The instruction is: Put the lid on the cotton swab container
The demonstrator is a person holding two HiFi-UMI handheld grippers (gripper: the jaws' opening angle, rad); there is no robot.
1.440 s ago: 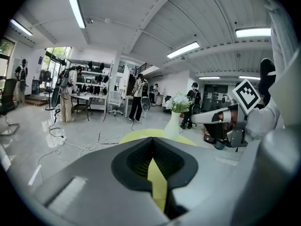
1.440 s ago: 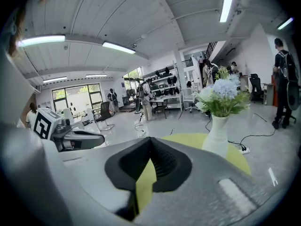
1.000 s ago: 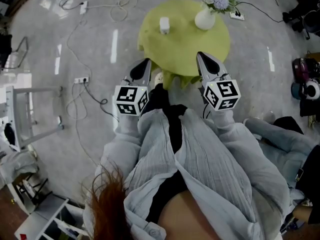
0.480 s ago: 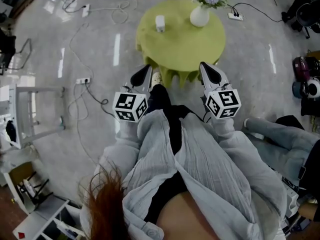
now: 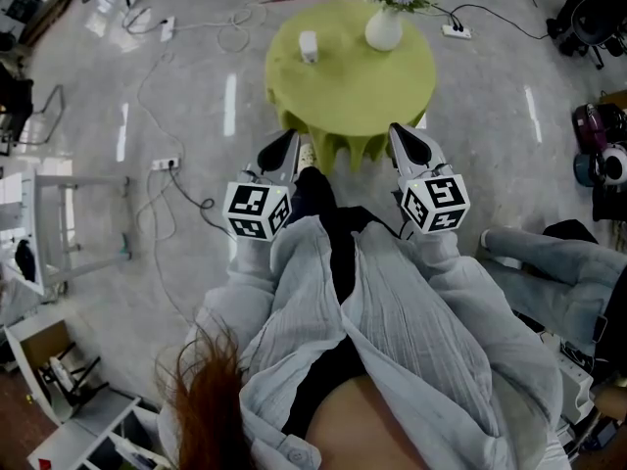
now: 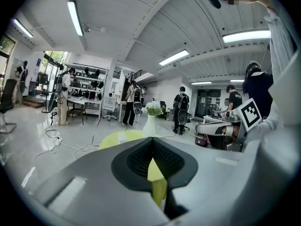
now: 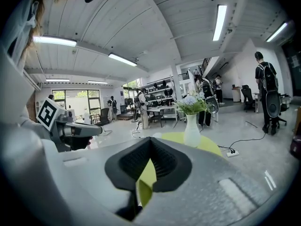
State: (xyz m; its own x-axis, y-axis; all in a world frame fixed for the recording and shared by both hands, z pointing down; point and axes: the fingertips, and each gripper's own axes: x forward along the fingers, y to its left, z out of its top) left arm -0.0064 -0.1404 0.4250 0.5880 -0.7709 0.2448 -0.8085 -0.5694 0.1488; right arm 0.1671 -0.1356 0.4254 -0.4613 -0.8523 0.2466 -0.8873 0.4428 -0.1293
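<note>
My left gripper [image 5: 287, 137] and right gripper [image 5: 400, 133] are shut tight, empty. The small white cotton swab container [image 5: 309, 46] sits on the round yellow-green table [image 5: 362, 86] at 12 o'clock, far off, nearer my left gripper.

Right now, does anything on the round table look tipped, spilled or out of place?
Nothing stands out. The vase stands upright on the green tablecloth, with the small white container apart from it. The left gripper and the right gripper are both shut and empty.
</note>
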